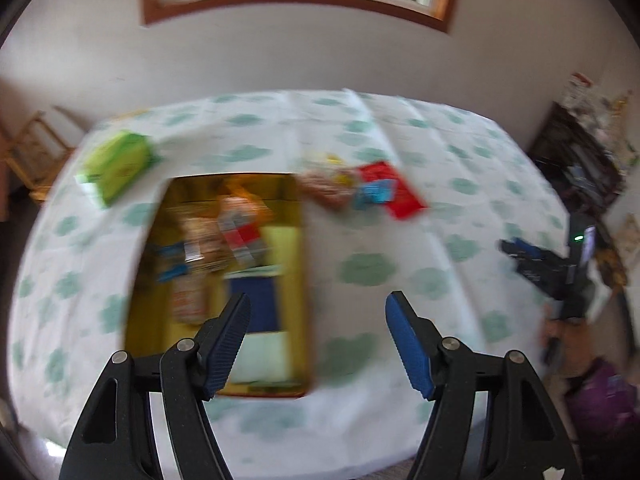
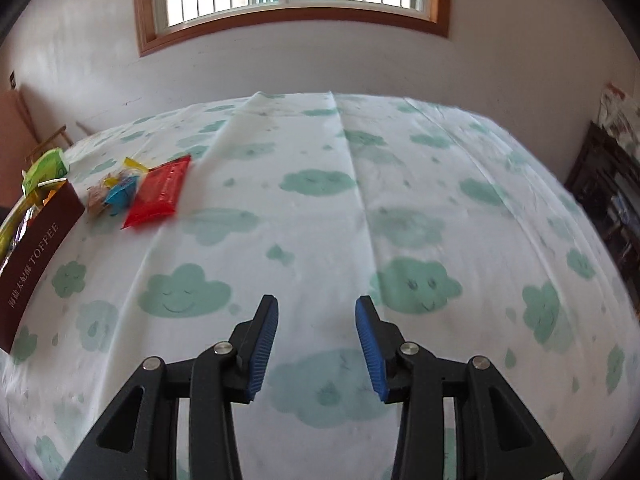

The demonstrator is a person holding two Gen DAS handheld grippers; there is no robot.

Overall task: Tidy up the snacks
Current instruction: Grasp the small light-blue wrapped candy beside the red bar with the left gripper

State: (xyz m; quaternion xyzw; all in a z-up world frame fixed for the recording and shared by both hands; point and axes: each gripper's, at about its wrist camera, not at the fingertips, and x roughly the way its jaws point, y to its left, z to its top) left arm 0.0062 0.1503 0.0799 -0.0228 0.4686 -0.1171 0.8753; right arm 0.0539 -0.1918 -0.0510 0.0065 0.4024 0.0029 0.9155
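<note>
An open box with a gold inside (image 1: 305, 280) lies on the cloud-print tablecloth (image 1: 400, 272) and holds several snack packets; the left wrist view is blurred. My left gripper (image 1: 319, 298) hovers open over the box's right rim, nothing between its fingers. Beyond the box lie a clear bag of brown snacks (image 1: 324, 190), a small blue packet (image 1: 374, 194) and a red packet (image 1: 394, 190). A green packet (image 1: 116, 166) lies far left. My right gripper (image 2: 316, 300) stands open and empty over bare cloth, far right of the maroon box wall (image 2: 40, 256) and red packet (image 2: 158, 194).
The right gripper (image 1: 532, 260) shows at the table's right edge in the left wrist view. A wooden chair (image 1: 32, 152) stands past the left end of the table, a dark cabinet (image 2: 612, 200) by the right wall. A window is above the far wall.
</note>
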